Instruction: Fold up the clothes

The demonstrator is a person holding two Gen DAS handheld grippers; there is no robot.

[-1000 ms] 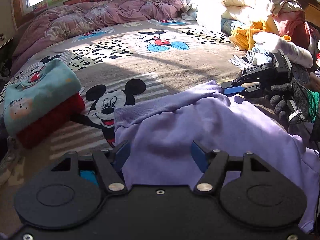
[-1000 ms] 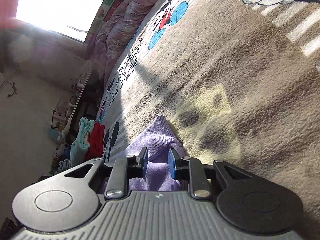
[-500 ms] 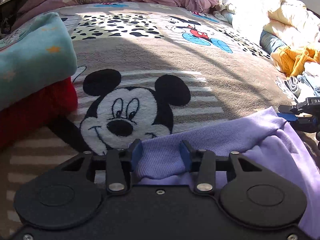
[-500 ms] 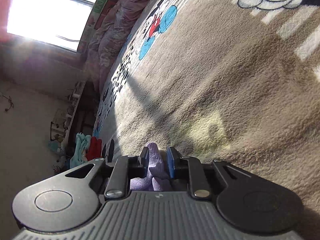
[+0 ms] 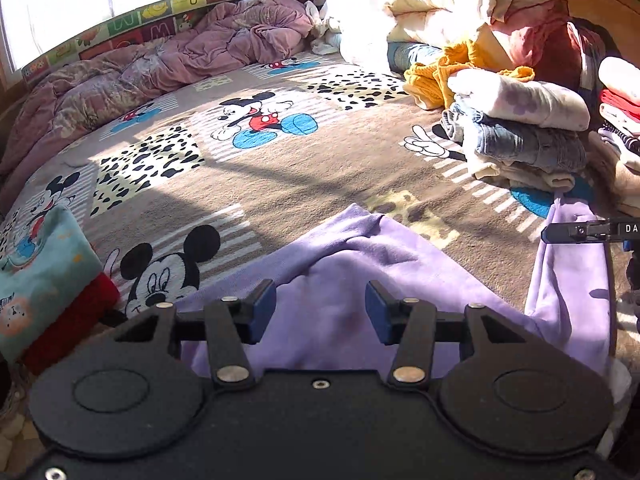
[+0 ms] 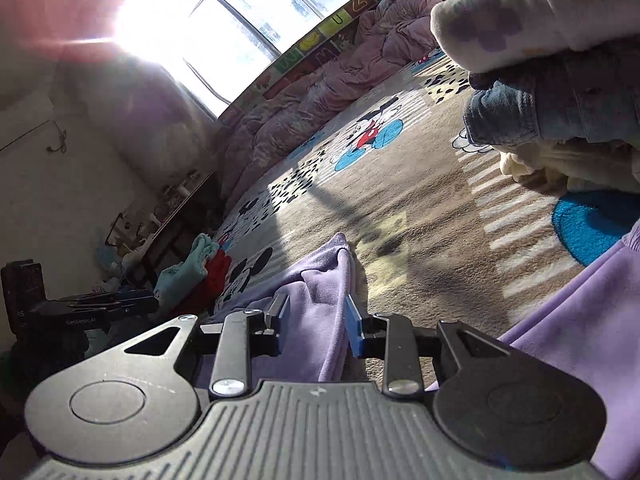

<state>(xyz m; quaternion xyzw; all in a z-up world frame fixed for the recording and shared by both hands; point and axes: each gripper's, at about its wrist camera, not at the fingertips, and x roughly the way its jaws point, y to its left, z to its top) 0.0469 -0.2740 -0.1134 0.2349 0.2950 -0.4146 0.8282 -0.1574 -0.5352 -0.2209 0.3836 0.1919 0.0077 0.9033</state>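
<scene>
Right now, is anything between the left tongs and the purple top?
Nothing visible. The left tongs stand open right over the purple top, bare cloth between the fingers. The teal and red folded pile sits off to the left.

Strong daylight pours through the window (image 6: 192,28), which is blown out to white with a pinkish flare spreading over the upper left of the right wrist view. Sun patches and long soft shadows stripe the Mickey Mouse blanket (image 5: 280,184). Both fisheye views bow straight edges and soften toward the corners.
</scene>
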